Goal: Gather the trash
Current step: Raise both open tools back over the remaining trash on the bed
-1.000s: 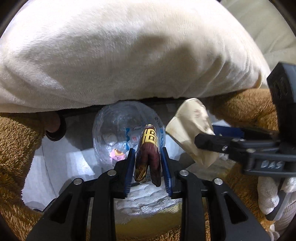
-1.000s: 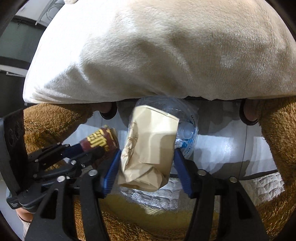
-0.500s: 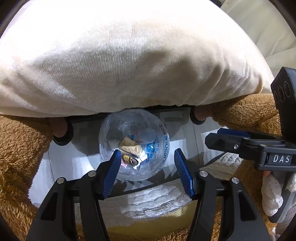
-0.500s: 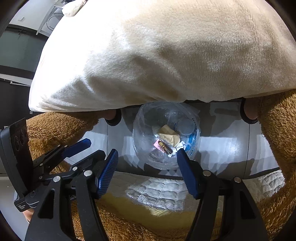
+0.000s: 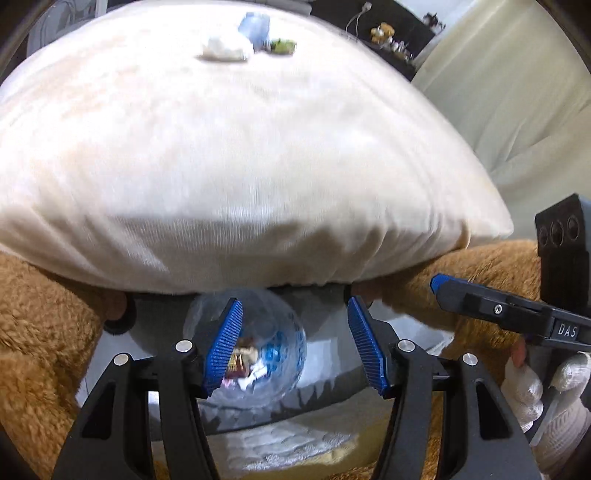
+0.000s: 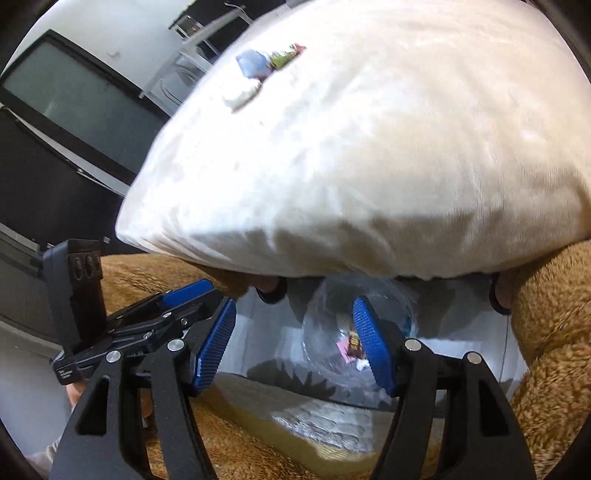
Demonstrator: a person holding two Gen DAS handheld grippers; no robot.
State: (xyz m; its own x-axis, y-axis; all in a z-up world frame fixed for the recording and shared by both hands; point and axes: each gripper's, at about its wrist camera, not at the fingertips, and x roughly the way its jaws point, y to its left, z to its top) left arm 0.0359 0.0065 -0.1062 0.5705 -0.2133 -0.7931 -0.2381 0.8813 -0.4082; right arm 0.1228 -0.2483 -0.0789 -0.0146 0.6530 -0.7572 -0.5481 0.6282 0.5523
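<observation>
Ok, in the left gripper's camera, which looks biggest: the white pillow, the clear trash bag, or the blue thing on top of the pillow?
1. White pillow, by far.
2. Clear trash bag.
3. Blue thing, tiny; it lies farther from the camera, so its real size is unsure.

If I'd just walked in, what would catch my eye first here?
Most likely the big cream pillow filling the upper view, with a few bits of litter on its far top. Below its edge sits a clear bag holding wrappers, seen between the blue-padded fingers of the empty left gripper. Brown fuzzy fabric flanks both sides.
</observation>
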